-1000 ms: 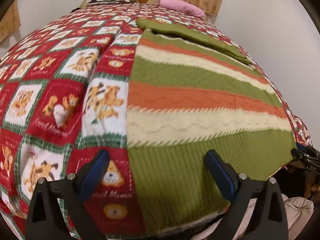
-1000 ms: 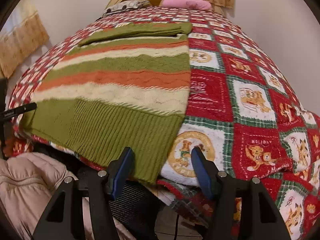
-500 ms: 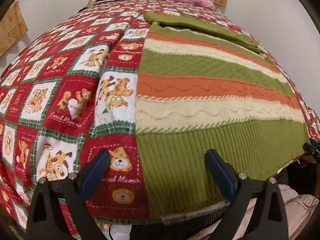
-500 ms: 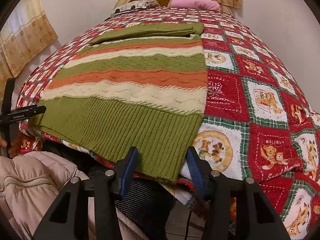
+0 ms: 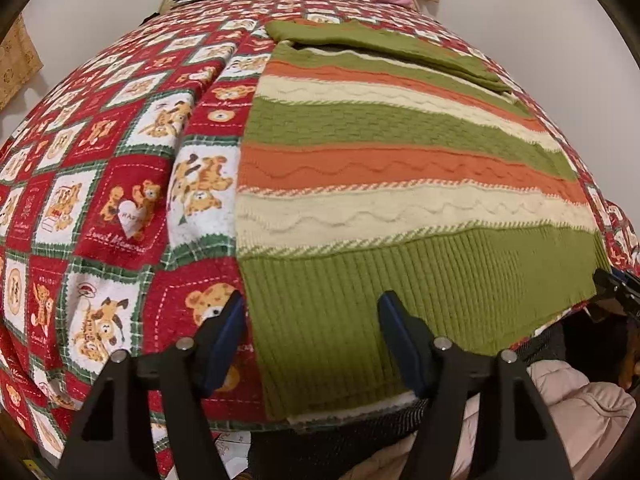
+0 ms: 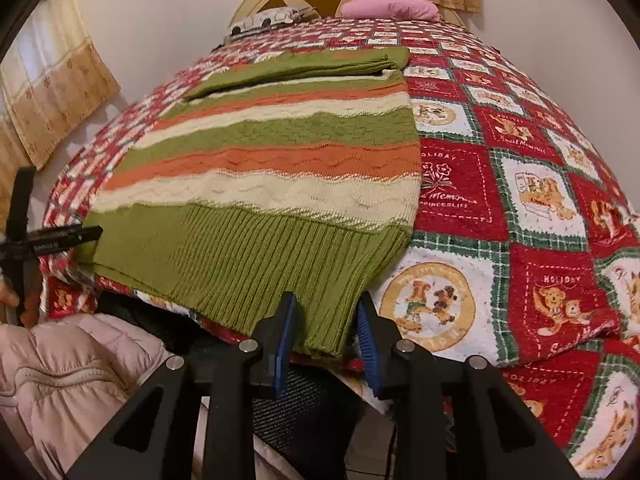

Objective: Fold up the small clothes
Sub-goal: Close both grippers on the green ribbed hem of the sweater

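A striped knit sweater point(image 5: 400, 168), green, orange and cream, lies flat on the bed with its sleeves folded across the far end and its green ribbed hem at the near edge. My left gripper point(image 5: 312, 320) is open, its jaws on either side of the hem's left corner. My right gripper point(image 6: 326, 320) is open but narrowed, its jaws on either side of the hem's right corner point(image 6: 320, 332). The sweater also fills the middle of the right wrist view point(image 6: 272, 160). Each gripper shows at the edge of the other's view.
A red patchwork teddy-bear quilt point(image 5: 100, 200) covers the bed. A pink pillow point(image 6: 392, 6) and a patterned pillow point(image 6: 268, 20) lie at the headboard. A pale puffy jacket point(image 6: 60, 380) is below the bed's near edge. Curtains point(image 6: 52, 92) hang at the left wall.
Both grippers have moved forward onto the sweater's hem corners. Both grippers' jaws have narrowed, the right more than the left.
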The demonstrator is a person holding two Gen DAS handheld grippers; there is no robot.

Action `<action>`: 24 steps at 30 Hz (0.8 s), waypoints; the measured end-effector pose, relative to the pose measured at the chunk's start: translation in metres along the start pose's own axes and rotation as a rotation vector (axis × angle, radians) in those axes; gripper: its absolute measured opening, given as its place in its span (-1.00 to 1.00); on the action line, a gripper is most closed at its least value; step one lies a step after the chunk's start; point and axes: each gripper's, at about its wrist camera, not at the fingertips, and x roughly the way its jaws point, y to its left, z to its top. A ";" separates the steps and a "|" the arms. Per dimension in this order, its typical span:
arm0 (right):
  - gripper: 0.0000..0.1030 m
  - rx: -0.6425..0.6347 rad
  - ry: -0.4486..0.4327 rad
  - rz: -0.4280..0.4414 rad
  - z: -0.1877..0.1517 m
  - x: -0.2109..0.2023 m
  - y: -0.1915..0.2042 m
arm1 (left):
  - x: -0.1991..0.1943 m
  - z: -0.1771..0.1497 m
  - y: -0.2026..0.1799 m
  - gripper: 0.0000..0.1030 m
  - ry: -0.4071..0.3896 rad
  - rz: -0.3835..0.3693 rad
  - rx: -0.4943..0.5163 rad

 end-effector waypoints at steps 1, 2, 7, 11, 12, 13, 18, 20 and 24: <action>-0.43 -0.006 0.001 -0.008 0.001 0.000 0.000 | -0.001 0.000 0.001 0.13 -0.005 -0.008 -0.009; -0.57 -0.015 0.004 -0.024 0.001 0.000 0.001 | -0.002 0.000 0.002 -0.03 -0.005 -0.014 -0.014; -0.84 0.024 0.025 0.024 0.004 -0.001 -0.007 | -0.005 0.003 0.018 -0.60 0.009 -0.049 -0.065; -0.86 0.070 0.006 0.097 0.011 -0.010 -0.013 | -0.008 0.009 0.040 -0.79 0.031 -0.144 -0.162; -0.86 0.082 -0.001 0.113 0.012 -0.012 -0.013 | -0.009 0.009 0.042 -0.80 0.032 -0.159 -0.173; -0.86 0.099 -0.010 0.139 0.015 -0.015 -0.015 | -0.011 0.010 0.044 -0.81 0.030 -0.173 -0.183; -0.86 0.151 -0.041 0.242 0.031 -0.022 -0.016 | -0.017 0.017 0.046 -0.82 0.008 -0.210 -0.190; -0.86 0.151 -0.055 0.243 0.037 -0.025 -0.015 | -0.018 0.017 0.042 -0.82 0.015 -0.239 -0.157; -0.86 0.125 -0.055 0.186 0.034 -0.027 -0.014 | -0.018 0.015 0.021 -0.30 0.055 -0.199 -0.043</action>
